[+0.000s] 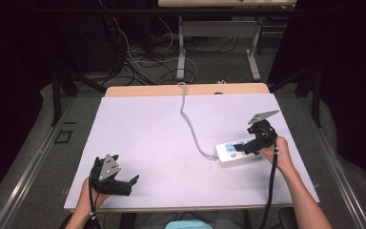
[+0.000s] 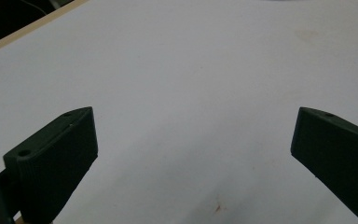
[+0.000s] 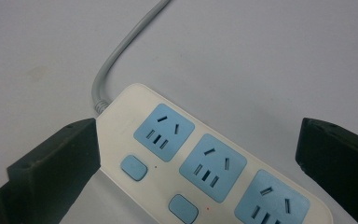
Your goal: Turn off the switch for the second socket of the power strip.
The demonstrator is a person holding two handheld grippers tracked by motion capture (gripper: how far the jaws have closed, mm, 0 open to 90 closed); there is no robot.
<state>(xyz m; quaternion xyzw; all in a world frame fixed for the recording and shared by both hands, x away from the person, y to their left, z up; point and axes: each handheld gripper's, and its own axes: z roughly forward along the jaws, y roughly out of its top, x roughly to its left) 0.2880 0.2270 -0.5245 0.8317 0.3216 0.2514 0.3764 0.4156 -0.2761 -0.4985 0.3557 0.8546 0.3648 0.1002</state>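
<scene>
A white power strip (image 1: 236, 153) with blue sockets and blue switches lies on the right part of the white table top (image 1: 162, 138). Its grey cable (image 1: 188, 119) runs back over the far edge. My right gripper (image 1: 244, 148) hovers directly over the strip, open. In the right gripper view the power strip (image 3: 200, 163) lies between the two wide-apart jaws, with its cable (image 3: 121, 51) leading away at the top. My left gripper (image 1: 131, 183) rests near the front left corner, open, over bare table (image 2: 191, 84) with nothing between its jaws.
The table's wooden far edge (image 1: 186, 89) shows beyond the white top. Cables lie on the floor (image 1: 143, 62) behind the table, beside another table's legs (image 1: 181, 47). Dark curtains close in both sides.
</scene>
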